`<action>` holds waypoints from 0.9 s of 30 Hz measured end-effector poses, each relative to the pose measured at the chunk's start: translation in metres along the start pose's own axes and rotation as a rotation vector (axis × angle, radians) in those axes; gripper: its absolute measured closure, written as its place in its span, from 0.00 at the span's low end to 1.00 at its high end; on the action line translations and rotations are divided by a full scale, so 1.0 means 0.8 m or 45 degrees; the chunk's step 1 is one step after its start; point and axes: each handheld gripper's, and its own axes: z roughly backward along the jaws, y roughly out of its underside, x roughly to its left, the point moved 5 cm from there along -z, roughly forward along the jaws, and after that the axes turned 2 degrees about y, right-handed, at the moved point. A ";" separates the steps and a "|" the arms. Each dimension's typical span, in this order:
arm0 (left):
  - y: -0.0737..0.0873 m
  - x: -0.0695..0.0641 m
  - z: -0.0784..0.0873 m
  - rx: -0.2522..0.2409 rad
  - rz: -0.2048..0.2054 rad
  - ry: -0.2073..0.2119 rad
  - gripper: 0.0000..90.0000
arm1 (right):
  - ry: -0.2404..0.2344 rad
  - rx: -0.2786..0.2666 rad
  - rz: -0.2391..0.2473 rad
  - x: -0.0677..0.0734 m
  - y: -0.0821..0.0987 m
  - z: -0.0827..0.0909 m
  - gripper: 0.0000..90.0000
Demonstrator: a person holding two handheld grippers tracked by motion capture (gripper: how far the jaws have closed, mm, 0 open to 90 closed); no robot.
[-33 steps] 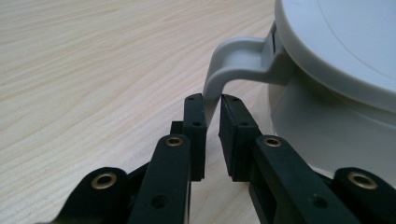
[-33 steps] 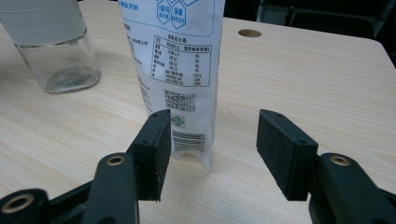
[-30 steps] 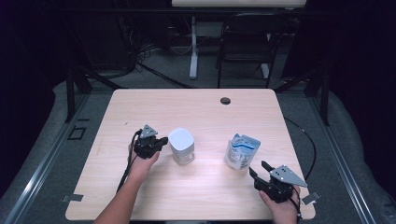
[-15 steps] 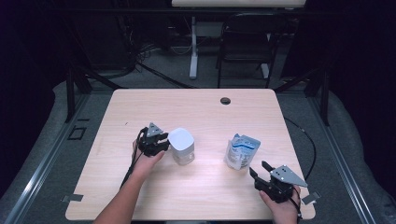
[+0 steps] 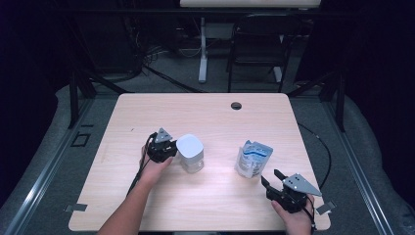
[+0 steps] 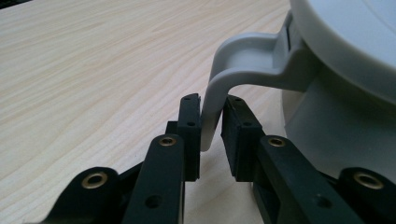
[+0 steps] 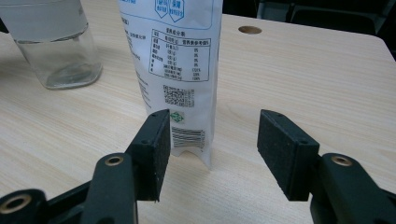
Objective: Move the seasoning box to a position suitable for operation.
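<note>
We see the left gripper (image 6: pixel 211 123), its fingers just closing onto the lid clasp (image 6: pixel 219 100) of the jar (image 5: pixel 191 154) mid-desk (image 5: pixel 215 117), while the right gripper (image 7: pixel 212 151) gapes empty before the pouch (image 7: pixel 180 70).

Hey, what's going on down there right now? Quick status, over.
Left gripper just closing on the lid latch of the glass jar. Right gripper open, short of the white pouch. Nothing in the way.

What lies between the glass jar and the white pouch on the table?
Nothing: in the high view the stretch between the glass jar and the white pouch is bare wooden table.
</note>
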 end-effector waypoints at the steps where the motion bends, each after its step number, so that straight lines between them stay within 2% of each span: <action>1: 0.000 -0.001 0.001 0.010 -0.010 -0.007 0.87 | 0.000 0.000 0.002 0.000 0.000 0.000 0.49; 5: 0.000 -0.004 0.005 0.045 -0.035 -0.020 0.90 | 0.000 -0.001 -0.001 0.000 0.000 0.000 0.49; 11: 0.003 -0.009 0.012 0.062 -0.034 -0.052 0.92 | -0.002 -0.006 -0.003 0.002 0.000 0.000 0.49; 15: 0.007 -0.014 0.016 0.067 -0.010 -0.063 0.92 | -0.004 -0.006 0.003 0.003 -0.001 0.001 0.49; 19: 0.010 -0.021 0.020 0.060 0.018 -0.097 0.92 | -0.003 -0.001 0.006 0.004 -0.001 0.000 0.49; 23: 0.011 -0.027 0.024 0.051 0.015 -0.118 0.92 | -0.010 -0.003 0.009 0.004 -0.001 0.000 0.49; 27: 0.014 -0.034 0.027 0.055 0.013 -0.107 0.92 | -0.012 -0.004 0.009 0.005 -0.001 -0.001 0.49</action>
